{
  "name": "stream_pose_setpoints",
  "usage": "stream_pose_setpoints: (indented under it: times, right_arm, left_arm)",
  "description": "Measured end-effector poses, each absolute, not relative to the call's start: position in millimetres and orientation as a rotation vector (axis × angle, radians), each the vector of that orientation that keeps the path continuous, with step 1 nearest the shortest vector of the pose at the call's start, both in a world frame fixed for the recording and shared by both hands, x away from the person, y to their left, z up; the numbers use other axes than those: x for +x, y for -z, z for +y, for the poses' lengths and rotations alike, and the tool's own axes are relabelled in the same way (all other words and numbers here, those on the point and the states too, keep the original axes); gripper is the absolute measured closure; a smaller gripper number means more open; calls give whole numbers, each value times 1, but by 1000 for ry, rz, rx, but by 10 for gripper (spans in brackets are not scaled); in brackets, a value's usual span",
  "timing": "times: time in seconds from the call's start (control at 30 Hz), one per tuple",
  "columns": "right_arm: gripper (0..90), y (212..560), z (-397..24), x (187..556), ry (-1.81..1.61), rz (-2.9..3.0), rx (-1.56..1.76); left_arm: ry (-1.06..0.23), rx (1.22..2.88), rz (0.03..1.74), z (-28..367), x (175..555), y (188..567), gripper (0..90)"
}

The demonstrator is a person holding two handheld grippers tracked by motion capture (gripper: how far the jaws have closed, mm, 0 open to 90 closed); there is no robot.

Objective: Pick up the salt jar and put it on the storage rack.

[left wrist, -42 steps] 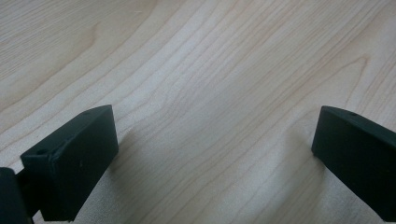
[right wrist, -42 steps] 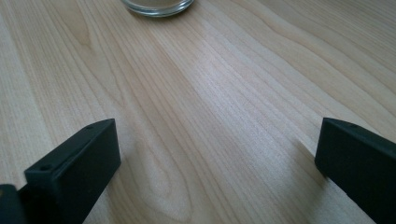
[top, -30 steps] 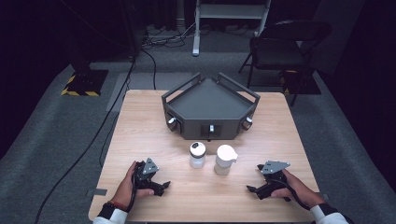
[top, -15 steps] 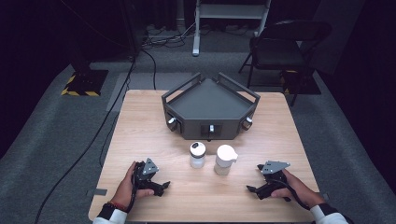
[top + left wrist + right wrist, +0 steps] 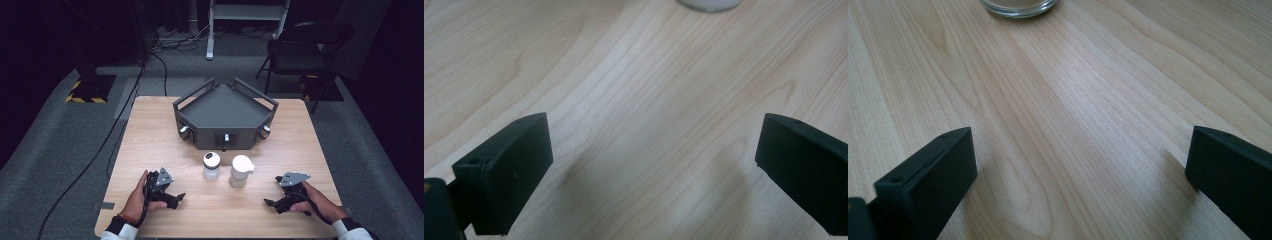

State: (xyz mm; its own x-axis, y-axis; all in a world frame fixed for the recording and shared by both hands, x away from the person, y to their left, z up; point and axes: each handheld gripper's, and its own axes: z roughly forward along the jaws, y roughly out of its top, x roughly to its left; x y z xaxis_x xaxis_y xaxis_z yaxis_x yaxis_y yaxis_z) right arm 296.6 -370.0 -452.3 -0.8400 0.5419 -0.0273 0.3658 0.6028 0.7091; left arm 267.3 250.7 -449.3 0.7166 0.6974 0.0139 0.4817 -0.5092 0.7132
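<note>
Here both grippers, left (image 5: 172, 197) and right (image 5: 274, 204), rest spread-fingered (empty), the jar (image 5: 1018, 6) cut off at the frame's top.

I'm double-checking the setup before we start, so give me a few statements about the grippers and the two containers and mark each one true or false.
1. The left gripper has its jaws wide apart over bare wood. True.
2. The right gripper is clamped on the white jug. False: its jaws are open, with nothing between them.
3. The small jar stands left of the white jug, between them and the dark tray. True.
4. The jar and jug sit inside the tray. False: both stand on the table, in front of the tray.
</note>
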Motion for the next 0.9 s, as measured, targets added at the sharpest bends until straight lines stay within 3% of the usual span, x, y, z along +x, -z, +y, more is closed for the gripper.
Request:
stream_pose_setpoints:
  times: [0.9]
  right_arm:
    - [0, 452, -370, 298, -1068, 2595, 738]
  left_arm:
    - [-462, 2095, 786, 234, 278, 417, 9]
